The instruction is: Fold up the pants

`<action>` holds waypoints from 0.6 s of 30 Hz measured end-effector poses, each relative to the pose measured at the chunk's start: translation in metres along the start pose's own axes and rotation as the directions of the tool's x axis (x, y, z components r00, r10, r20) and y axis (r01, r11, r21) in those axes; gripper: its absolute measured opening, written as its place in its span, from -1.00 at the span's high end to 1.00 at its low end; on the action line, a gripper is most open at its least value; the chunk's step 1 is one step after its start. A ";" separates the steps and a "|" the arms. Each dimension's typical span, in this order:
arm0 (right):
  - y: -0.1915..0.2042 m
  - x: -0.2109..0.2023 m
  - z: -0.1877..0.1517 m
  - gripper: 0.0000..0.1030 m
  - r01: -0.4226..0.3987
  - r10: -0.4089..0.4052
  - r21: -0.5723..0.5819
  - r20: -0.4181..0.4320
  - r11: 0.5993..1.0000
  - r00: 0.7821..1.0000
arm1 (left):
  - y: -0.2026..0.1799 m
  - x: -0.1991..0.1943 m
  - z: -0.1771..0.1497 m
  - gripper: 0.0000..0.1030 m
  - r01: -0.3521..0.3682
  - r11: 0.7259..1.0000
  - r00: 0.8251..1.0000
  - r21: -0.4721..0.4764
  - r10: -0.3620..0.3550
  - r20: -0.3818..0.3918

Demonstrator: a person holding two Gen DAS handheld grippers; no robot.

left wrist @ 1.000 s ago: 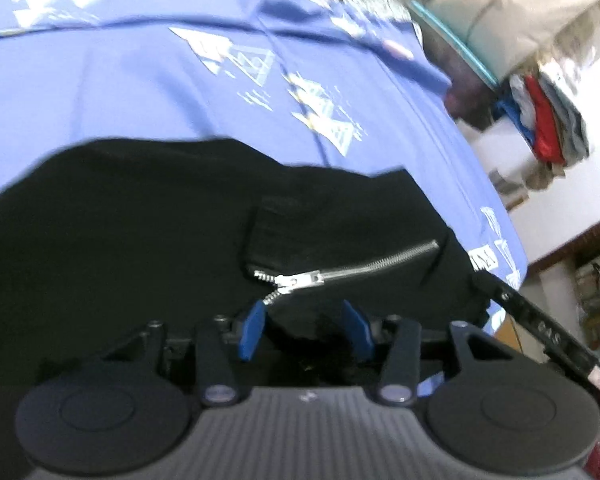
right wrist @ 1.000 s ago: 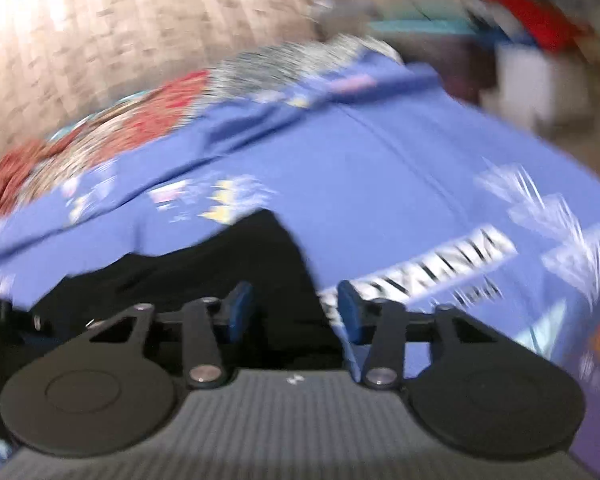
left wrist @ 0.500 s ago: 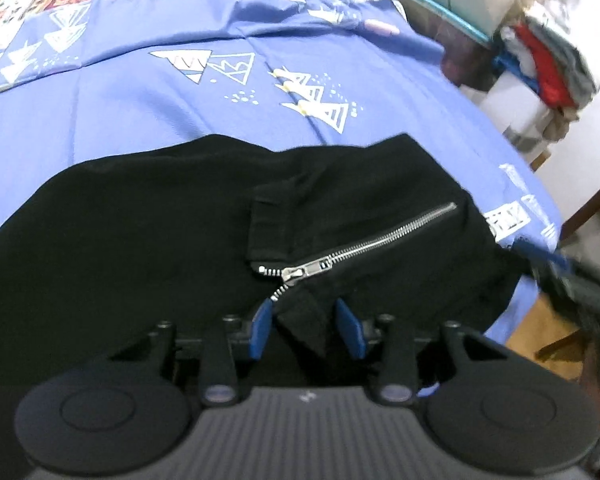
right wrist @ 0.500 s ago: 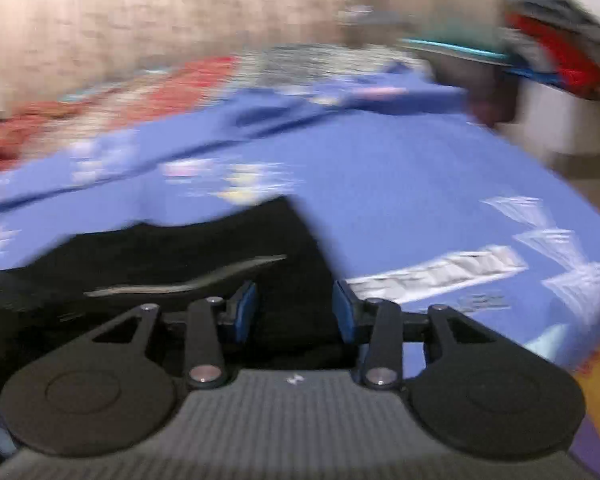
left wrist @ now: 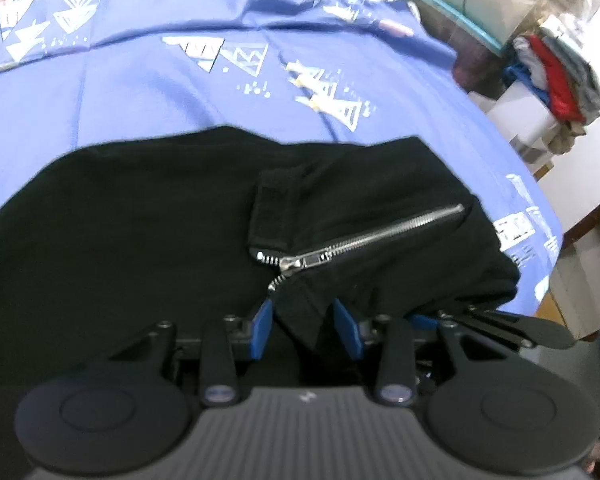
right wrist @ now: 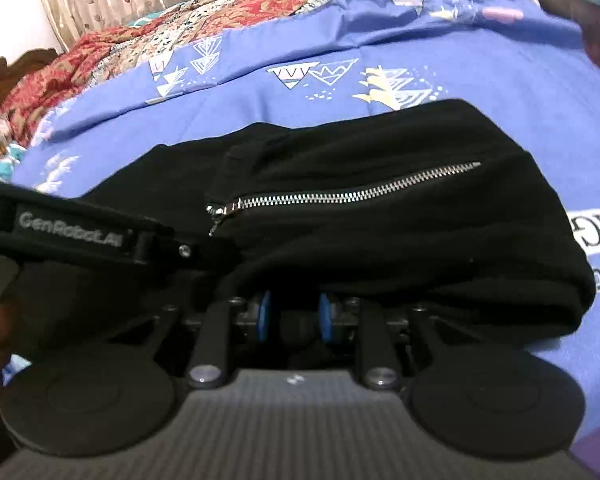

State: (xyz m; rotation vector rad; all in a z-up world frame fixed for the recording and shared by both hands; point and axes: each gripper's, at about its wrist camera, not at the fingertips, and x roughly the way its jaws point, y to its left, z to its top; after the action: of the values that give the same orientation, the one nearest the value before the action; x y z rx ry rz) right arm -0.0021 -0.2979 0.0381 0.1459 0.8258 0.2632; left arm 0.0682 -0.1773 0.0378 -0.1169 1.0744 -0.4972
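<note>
Both grippers at the near hem of the pants (left wrist: 148, 232): left gripper (left wrist: 305, 326) half-open straddling a fabric flap, right gripper (right wrist: 293, 317) narrow under the edge, grip unclear, garment running leftward ahead.

- The black pants (left wrist: 148, 216) cover the near edge of the bed (left wrist: 140, 92) right in front of my left gripper (left wrist: 306, 322).
- Beyond them the blue sheet lies bare toward the far edge.
- My right gripper (right wrist: 292, 316) sits just beside the left, crowding the near-right corner.
- A clothes pile (left wrist: 556, 76) stands off the bed's right edge.
</note>
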 end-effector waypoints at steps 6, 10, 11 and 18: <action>0.003 -0.019 -0.006 0.35 0.037 -0.036 -0.018 0.028 0.999 0.999 | -0.001 -0.020 -0.012 0.32 0.014 0.999 1.000 0.043 -0.015 0.027; -0.006 -0.044 -0.006 0.25 -0.010 0.009 0.004 0.081 1.000 0.997 | 0.033 -0.078 -0.036 0.28 0.118 0.993 0.984 0.015 -0.119 0.134; -0.006 -0.051 -0.005 0.25 -0.039 0.038 0.009 0.093 0.999 0.995 | 0.044 -0.091 -0.043 0.28 0.137 0.991 0.978 0.001 -0.135 0.160; 0.026 -0.049 0.020 0.30 -0.244 0.245 -0.021 0.108 0.969 0.963 | 0.146 -0.191 -0.122 -0.02 0.214 0.958 0.911 -0.189 -0.126 0.394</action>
State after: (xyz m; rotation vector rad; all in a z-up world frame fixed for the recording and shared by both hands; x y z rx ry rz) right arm -0.0235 -0.2872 0.0920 0.2544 0.6969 0.4871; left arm -0.0605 0.0547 0.0865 -0.4968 0.7389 -0.4826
